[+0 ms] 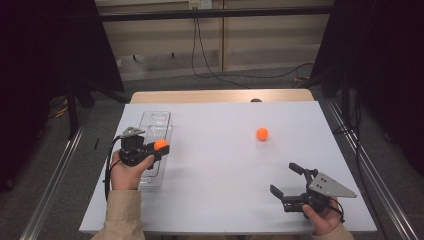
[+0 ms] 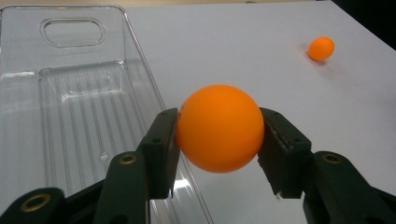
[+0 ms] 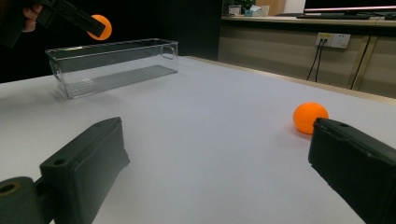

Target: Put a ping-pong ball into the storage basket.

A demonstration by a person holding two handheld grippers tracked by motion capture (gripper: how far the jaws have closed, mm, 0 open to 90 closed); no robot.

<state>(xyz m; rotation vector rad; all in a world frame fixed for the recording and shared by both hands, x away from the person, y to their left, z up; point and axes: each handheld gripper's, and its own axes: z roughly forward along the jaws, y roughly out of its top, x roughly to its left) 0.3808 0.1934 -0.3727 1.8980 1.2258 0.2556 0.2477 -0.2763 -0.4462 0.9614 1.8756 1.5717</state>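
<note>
two orange balls are in play. my left tongs (image 1: 161, 148) clamp one orange ball (image 1: 160, 144) between both pads, held at left of the high view above the clear tray (image 1: 155, 120). my right tongs (image 1: 286, 181) stand wide at lower right, holding nothing. second ball (image 1: 262, 133) rests on the white bench (image 1: 220, 165), right of centre.

A white worktop (image 1: 220, 165) stands on a grey floor (image 1: 165, 80). Black cables (image 1: 210, 70) trail across the floor below a wall socket (image 1: 200, 4).
</note>
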